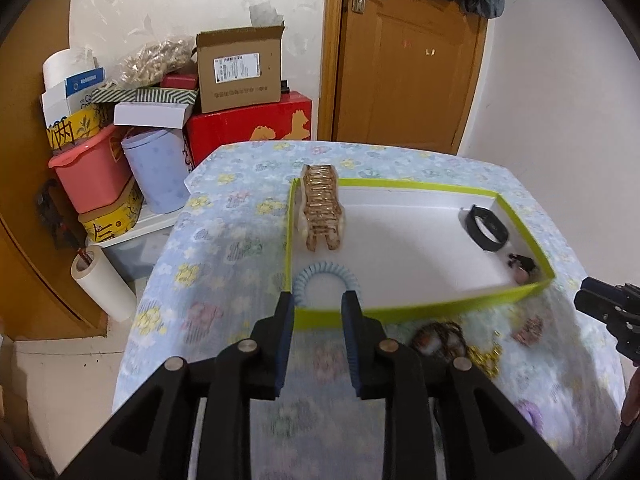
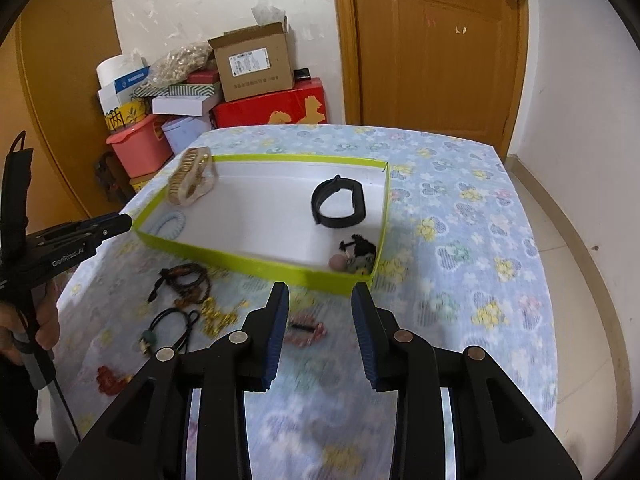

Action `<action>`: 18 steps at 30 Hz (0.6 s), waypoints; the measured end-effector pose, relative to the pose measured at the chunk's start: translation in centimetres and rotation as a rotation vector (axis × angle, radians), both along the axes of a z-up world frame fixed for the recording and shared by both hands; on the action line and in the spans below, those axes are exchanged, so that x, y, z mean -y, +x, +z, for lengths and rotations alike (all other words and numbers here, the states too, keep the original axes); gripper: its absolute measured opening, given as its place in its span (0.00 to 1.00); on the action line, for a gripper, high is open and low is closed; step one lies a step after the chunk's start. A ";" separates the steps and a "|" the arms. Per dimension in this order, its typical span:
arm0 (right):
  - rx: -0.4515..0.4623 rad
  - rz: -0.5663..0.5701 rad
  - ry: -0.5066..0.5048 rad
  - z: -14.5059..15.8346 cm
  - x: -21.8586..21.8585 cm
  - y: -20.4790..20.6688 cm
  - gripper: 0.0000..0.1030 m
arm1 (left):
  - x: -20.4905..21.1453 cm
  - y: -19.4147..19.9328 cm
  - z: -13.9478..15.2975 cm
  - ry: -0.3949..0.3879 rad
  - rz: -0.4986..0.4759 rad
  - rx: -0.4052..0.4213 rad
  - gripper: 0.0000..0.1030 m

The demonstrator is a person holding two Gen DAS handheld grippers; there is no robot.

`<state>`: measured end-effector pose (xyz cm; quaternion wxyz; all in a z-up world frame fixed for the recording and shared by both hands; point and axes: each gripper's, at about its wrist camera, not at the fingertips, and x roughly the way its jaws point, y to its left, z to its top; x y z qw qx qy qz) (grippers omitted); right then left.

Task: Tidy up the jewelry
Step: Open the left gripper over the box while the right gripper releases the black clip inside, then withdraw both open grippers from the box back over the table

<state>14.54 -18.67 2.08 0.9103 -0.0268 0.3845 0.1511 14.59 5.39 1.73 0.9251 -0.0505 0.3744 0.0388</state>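
left tool (image 1: 318, 300): jaws apart, nothing between the pads, hanging just in front of the box's near wall
right tool (image 2: 320, 292): same deal, parted and empty, over the cloth just short of the box's near right corner
bench (image 2: 460, 208): flowery blue cloth, pretty smeared with blur up close
loose stuff on the cloth: brown cord bracelets (image 2: 186, 280), gold beads (image 2: 218, 314), black cord loop (image 2: 170, 326), a red bit (image 2: 110, 378) at the left, and a reddish piece (image 2: 306, 328) half hidden by the right tool's left finger — too blurry to name
green box (image 2: 256, 260): shallow, white inside, sits mid-bench
in the box: blue coil hair tie (image 1: 326, 280) in the near left corner, partly behind the wall; black band (image 2: 338, 202) near the right side; small dark-and-pink clump (image 2: 354, 256) in the near right corner, can't tell what it is
gold claw clip (image 1: 322, 208): propped over the far left wall
background: boxes (image 1: 240, 68) stacked by a wooden door (image 1: 408, 60)
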 end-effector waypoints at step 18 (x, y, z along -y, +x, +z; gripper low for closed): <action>0.022 0.024 0.021 0.7 -0.7 -8.4 0.33 | 3.8 -9.4 1.3 -0.032 -0.084 0.018 0.25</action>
